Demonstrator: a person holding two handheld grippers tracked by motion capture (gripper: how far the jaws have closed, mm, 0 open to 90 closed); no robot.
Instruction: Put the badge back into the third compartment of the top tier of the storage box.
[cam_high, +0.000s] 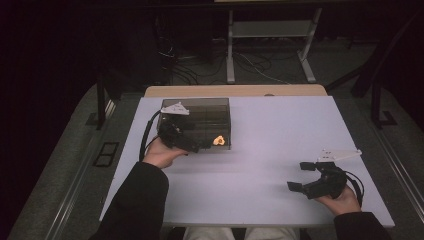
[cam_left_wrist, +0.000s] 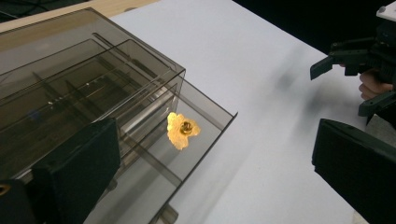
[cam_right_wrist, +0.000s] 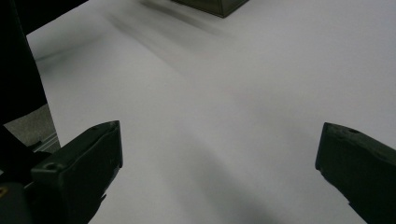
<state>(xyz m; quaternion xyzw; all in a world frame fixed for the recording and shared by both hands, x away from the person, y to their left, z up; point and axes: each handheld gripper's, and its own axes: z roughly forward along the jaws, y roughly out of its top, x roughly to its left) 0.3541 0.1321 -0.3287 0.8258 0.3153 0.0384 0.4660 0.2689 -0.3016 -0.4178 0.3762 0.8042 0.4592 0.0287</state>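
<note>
A smoky see-through drawer box (cam_high: 200, 114) (cam_left_wrist: 70, 79) stands at the table's back left. Its bottom drawer (cam_left_wrist: 210, 123) is pulled out, and a small gold crumpled piece (cam_high: 219, 141) (cam_left_wrist: 182, 130) lies in it. My left gripper (cam_high: 199, 145) (cam_left_wrist: 210, 186) is open at the box's front, one jaw before the box face and the other out over the bare table, with the gold piece just ahead and nothing held. My right gripper (cam_high: 300, 176) (cam_right_wrist: 219, 172) is open and empty, low over the table at the front right.
The white table (cam_high: 270, 130) has bare surface between the box and the right gripper. A corner of the box (cam_right_wrist: 215, 5) shows far off in the right gripper view. A wooden edge (cam_high: 235, 90) runs behind the table, with cables on the floor beyond.
</note>
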